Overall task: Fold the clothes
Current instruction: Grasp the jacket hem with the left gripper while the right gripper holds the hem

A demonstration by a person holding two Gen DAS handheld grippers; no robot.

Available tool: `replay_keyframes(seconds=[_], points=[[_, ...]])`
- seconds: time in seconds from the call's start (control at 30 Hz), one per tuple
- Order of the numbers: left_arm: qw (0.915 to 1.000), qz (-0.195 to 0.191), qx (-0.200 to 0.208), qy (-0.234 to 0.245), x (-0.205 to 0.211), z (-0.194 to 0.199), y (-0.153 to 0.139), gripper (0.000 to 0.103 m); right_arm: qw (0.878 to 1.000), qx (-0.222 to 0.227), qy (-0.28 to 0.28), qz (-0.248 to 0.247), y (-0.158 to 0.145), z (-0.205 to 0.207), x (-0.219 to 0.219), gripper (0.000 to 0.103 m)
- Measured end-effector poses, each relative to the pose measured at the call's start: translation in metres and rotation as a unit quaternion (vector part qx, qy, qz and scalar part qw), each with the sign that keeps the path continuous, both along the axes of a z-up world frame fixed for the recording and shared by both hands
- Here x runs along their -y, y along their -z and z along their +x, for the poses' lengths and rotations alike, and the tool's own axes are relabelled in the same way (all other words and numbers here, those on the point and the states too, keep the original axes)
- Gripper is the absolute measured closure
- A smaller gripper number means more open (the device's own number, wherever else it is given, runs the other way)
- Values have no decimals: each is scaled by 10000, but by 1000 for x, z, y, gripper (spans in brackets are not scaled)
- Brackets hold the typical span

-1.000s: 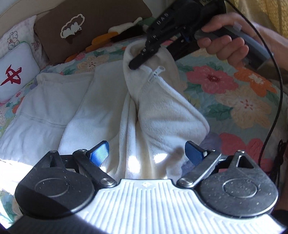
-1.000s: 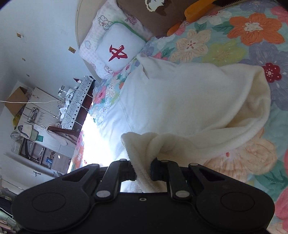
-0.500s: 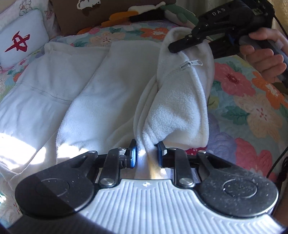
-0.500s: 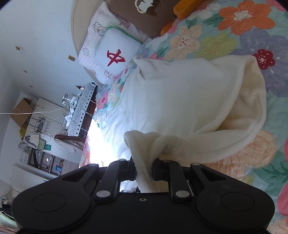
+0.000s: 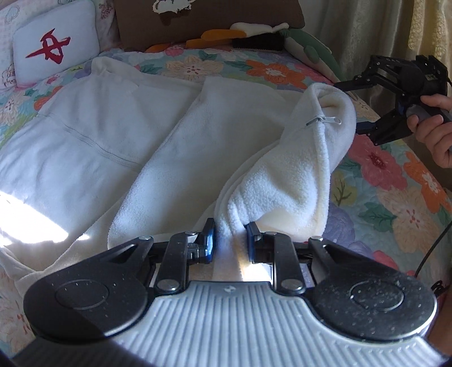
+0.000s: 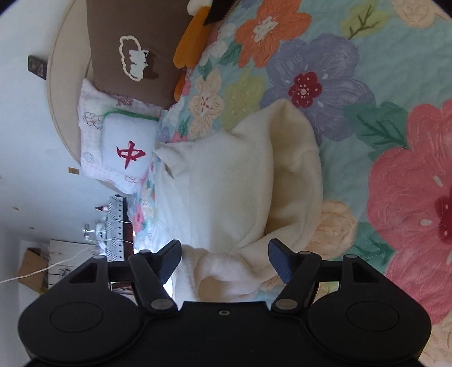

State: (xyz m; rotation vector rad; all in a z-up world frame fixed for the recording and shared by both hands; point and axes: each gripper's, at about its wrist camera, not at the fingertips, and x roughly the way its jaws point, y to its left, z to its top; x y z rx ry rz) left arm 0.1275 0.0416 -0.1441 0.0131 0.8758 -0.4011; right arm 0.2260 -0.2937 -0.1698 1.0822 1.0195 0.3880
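A white fleece jacket [image 5: 158, 132] with a zipper [image 5: 323, 120] lies spread on a floral bedspread [image 5: 401, 197]. Its right front panel is bunched up and folded over. My left gripper [image 5: 230, 240] is shut on the lower edge of that panel. My right gripper [image 5: 357, 108] is open at the top of the raised fold, with the fleece between its fingers but not pinched. In the right wrist view the right gripper [image 6: 224, 257] is open with the jacket [image 6: 226, 183] lying between and beyond its fingers.
Pillows stand at the head of the bed: a white one with a red character [image 5: 55, 49] and a brown one [image 5: 209, 22]. An orange and green plush toy [image 5: 254, 35] lies behind the jacket. A curtain [image 5: 367, 28] hangs at the right.
My right gripper has opened and let go of the jacket's top fold. My left gripper went from open to shut on the lower edge. The fold has moved to the right.
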Motion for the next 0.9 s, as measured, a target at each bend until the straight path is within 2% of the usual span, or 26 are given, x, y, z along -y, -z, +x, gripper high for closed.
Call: replay_keyframes(seconds=[0.1,0.27,0.37,0.43,0.47,0.5,0.53,0.6,0.7,0.8,0.9], points=[[10000,-49,-53,34,-1,2,3,82,9993,-173,125,-301,10,5,12,22],[9998,-102,-143,73,-2,5,8,82,9985,-470,288,-75,51,16,11,22],[9997,-122,-211,0,-3,8,7,82,9993,-241,165,224,65,26,-4,22],[9997,-104,-226,-12,-4,7,3,82,9998,-85,-127,88,68,37,-22,22],[9998,-31,-215,11,-4,6,0,82,9998,5,-201,-89,67,40,-29,37],[9995,-29,-307,50,-5,7,-3,82,9990,220,-266,-270,61,44,-36,76],[9992,-27,-400,88,-7,9,-5,82,9973,468,-333,-447,55,49,-43,87],[9982,-22,-583,164,-10,12,-10,83,9920,947,-473,-691,29,56,-53,88],[9991,19,-401,160,-26,17,-31,83,9795,1548,-798,-1012,-20,65,-74,89],[9999,-39,-145,-12,-54,23,-51,84,9704,1717,-1105,-1287,-62,85,-102,90],[9996,23,159,-214,-89,30,-66,84,9602,1937,-1355,-1488,-92,109,-135,90]])
